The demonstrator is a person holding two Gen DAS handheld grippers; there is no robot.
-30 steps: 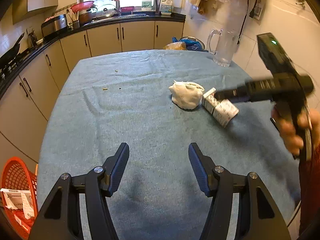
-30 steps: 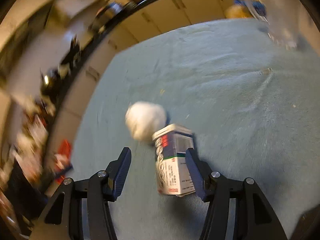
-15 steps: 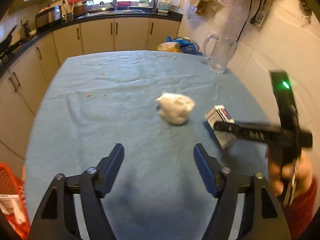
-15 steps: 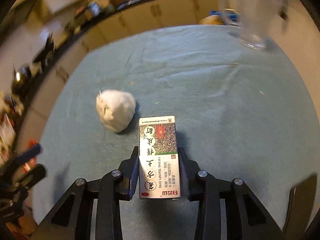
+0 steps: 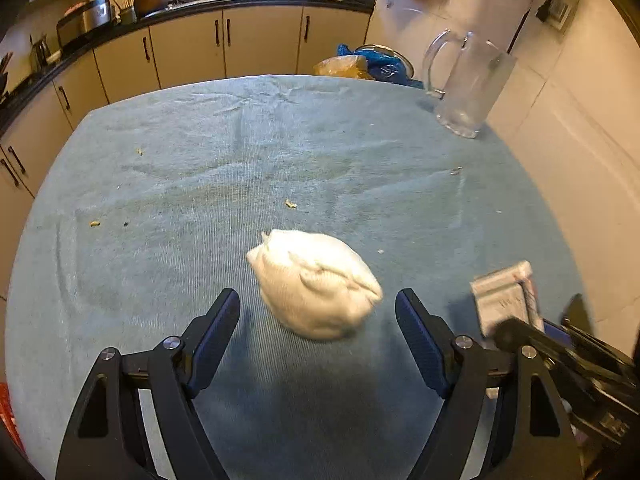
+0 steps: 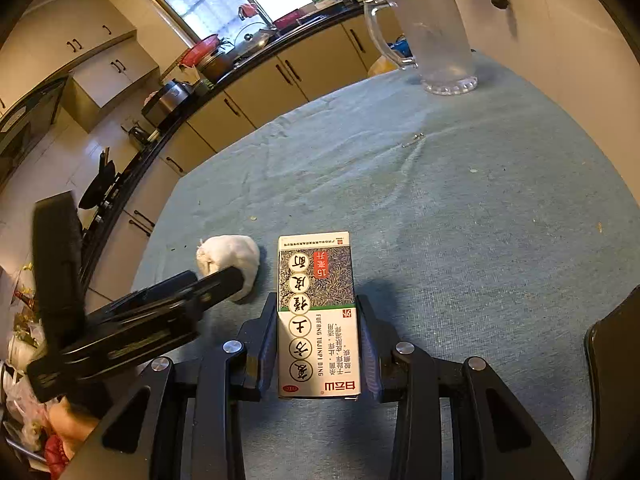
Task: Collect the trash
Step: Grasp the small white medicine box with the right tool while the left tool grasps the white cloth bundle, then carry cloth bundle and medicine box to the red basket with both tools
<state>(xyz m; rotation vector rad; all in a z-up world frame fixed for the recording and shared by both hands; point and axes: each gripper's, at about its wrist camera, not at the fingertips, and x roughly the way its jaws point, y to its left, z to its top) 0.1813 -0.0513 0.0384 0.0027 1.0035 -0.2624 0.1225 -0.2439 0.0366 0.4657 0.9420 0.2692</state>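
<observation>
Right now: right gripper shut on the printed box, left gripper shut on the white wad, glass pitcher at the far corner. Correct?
One error. The left gripper is open: in the left wrist view its fingers stand wide apart and the white wad lies just ahead of them, ungripped. The right gripper is shut on the printed box, and the glass pitcher stands at the far corner.

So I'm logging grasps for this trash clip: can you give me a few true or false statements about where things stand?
1. The right gripper is shut on the box. True.
2. The left gripper holds the white wad. False: its jaws are open, with the wad lying between and just ahead of them.
3. The glass jug lies tipped over. False: it stands upright.
4. Crumbs lie on the blue cloth. True.
</observation>
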